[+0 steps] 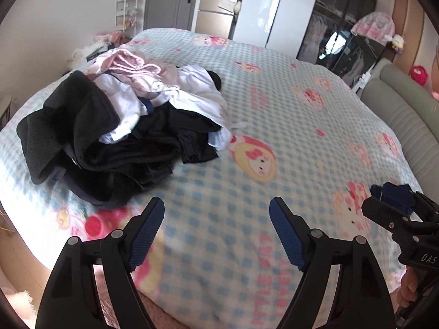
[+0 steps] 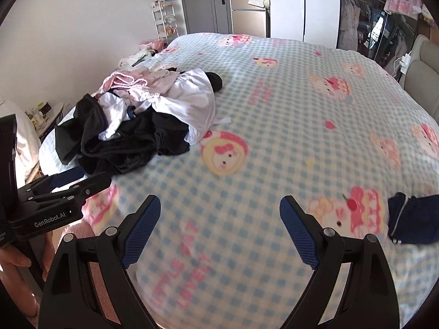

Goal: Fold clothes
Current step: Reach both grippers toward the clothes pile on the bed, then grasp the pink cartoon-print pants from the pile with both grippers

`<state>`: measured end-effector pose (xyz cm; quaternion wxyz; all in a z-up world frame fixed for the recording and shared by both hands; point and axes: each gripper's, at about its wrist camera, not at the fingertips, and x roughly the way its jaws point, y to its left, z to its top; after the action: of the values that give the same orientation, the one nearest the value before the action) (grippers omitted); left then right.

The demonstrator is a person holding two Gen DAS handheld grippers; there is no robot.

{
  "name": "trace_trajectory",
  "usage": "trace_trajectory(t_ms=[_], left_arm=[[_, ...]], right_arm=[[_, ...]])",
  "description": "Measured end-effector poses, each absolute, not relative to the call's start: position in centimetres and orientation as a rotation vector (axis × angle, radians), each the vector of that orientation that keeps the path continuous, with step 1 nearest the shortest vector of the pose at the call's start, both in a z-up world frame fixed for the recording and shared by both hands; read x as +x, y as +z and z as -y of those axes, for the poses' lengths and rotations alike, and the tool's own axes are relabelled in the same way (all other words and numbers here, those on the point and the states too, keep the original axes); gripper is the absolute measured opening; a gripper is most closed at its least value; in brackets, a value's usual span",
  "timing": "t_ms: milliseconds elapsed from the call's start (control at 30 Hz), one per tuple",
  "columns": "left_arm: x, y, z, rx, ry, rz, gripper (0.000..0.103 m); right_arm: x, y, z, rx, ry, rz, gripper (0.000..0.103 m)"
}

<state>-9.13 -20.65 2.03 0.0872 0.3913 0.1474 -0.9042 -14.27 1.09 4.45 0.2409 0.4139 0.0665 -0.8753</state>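
so our left gripper has its jaws spread about as wide as they go, blue pads facing each other with nothing between them, just checked bedspread underneath. same story on our right gripper: jaws wide apart, pads bare, nothing gripped. both hang angled down over the near part of the bed, side by side, each one poking into the edge of the other's camera view.

the blanket under us is pale blue check with pink cartoon cats and some pink lettering right below the fingers.

the clothes pile sits up and to the left of both grippers, well clear of the fingertips. it's a jumble: black fleece-looking stuff on the near and left side, white pieces draped over the middle, pink things at the far end, all tangled and unfolded.

off to the right of our right gripper there's a small dark navy garment lying on its own on the blanket, apart from the pile.

past the bed we can see a fridge, a white shelf rack and a padded headboard on the right.
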Motion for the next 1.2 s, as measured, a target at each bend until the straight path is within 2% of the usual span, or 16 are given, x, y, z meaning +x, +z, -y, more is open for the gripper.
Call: trace_trajectory(t_ms=[33, 67, 100, 133, 267, 400, 467, 733, 800, 833, 867, 900, 933, 967, 1033, 1200], left_arm=[[-9.8, 2.0, 21.7, 1.146, -2.681, -0.445, 0.076], [-10.7, 2.2, 22.9, 1.121, -2.669, -0.439, 0.071], [-11.7, 2.4, 24.1, 1.093, -2.655, -0.425, 0.067], [-12.8, 2.8, 25.7, 1.067, -2.633, -0.406, 0.060], [-17.7, 4.3, 33.1, 0.995, -2.552, -0.374, 0.059], [-21.8, 4.2, 40.0, 1.009, -2.478, -0.392, 0.061], [-23.6, 3.4, 42.8, 1.044, -2.476, -0.426, 0.074], [-29.3, 1.1, 45.3, 1.085, -2.516, -0.337, 0.074], [-30.1, 0.8, 45.8, 1.063, -2.506, -0.356, 0.055], [-30.4, 0.5, 46.1, 1.071, -2.500, -0.383, 0.034], [-30.5, 0.4, 46.2, 1.090, -2.504, -0.411, 0.024], [-30.3, 0.5, 46.0, 1.091, -2.522, -0.426, 0.022], [-29.9, 0.8, 45.6, 1.080, -2.545, -0.434, 0.017], [-29.4, 1.1, 44.9, 1.072, -2.574, -0.438, 0.016], [-28.1, 2.0, 43.1, 1.057, -2.638, -0.433, 0.015], [-23.7, 4.6, 35.7, 1.003, -2.764, -0.255, 0.015]], right_arm=[[-15.3, 4.5, 0.1, 1.128, -2.377, -0.177, 0.089], [-16.2, 4.4, 1.2, 1.123, -2.349, -0.169, 0.080], [-17.2, 4.3, 2.3, 1.118, -2.321, -0.161, 0.062], [-18.1, 4.3, 3.5, 1.114, -2.309, -0.168, 0.059], [-21.6, 4.6, 8.1, 1.094, -2.299, -0.236, 0.060], [-25.8, 4.6, 14.2, 1.097, -2.247, -0.259, 0.080], [-27.9, 4.1, 17.6, 1.103, -2.218, -0.275, 0.081], [-36.3, -2.6, 30.2, 1.212, -2.160, -0.355, 0.081], [-38.1, -4.6, 31.9, 1.279, -2.114, -0.318, 0.080], [-38.8, -5.7, 32.4, 1.330, -2.072, -0.287, 0.073], [-38.9, -6.2, 32.5, 1.349, -2.043, -0.260, 0.046], [-38.6, -6.4, 32.4, 1.344, -2.031, -0.245, 0.036], [-38.3, -6.5, 32.3, 1.338, -2.020, -0.230, 0.032], [-37.7, -6.2, 31.9, 1.314, -2.026, -0.238, 0.023], [-36.2, -5.0, 30.7, 1.244, -2.067, -0.275, 0.019], [-33.3, -3.1, 22.9, 1.191, -2.170, -0.244, 0.015]])
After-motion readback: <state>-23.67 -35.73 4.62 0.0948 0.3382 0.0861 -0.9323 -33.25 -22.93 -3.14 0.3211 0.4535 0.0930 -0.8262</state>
